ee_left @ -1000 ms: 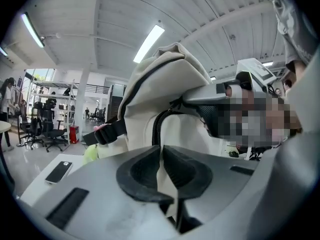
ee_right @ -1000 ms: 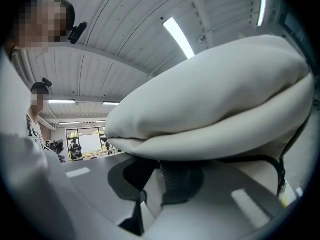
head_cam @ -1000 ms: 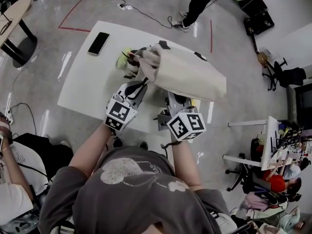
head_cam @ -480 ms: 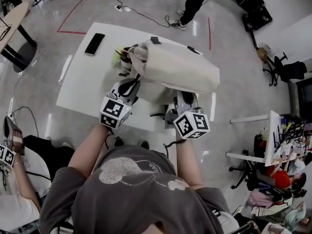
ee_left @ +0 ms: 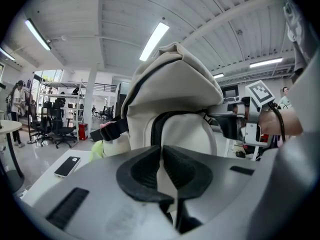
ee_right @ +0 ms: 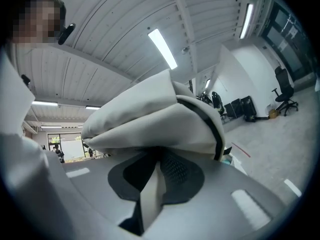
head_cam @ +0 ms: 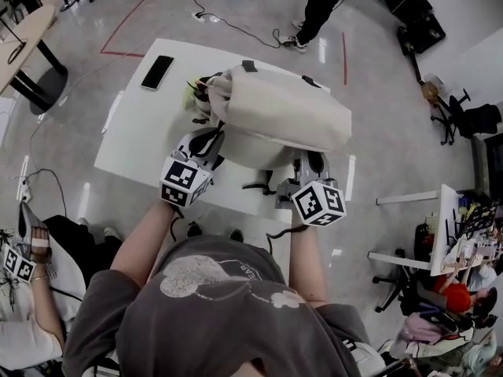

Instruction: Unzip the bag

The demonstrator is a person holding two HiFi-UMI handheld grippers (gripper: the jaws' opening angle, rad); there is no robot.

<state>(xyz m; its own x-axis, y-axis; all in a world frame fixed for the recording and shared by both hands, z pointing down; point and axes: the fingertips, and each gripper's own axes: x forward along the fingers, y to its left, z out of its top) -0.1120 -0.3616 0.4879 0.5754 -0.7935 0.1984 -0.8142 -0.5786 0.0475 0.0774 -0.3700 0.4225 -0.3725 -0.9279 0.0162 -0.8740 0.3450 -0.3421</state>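
Bag [head_cam: 275, 112] has swung level mid-frame; left gripper [head_cam: 212, 140] and right gripper [head_cam: 308, 163] both pinch its fabric, so unzipping seemingly hasn't begun.

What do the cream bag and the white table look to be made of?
The bag looks like matte woven cloth, perhaps canvas: it folds and sags softly. The table seems hard, smooth white laminate or painted board: flat and sharp-edged.

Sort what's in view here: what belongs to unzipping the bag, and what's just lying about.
In the job: cream bag, left gripper and right gripper, both clamped on its fabric.
Lying about: black phone, yellow-green item by the bag.
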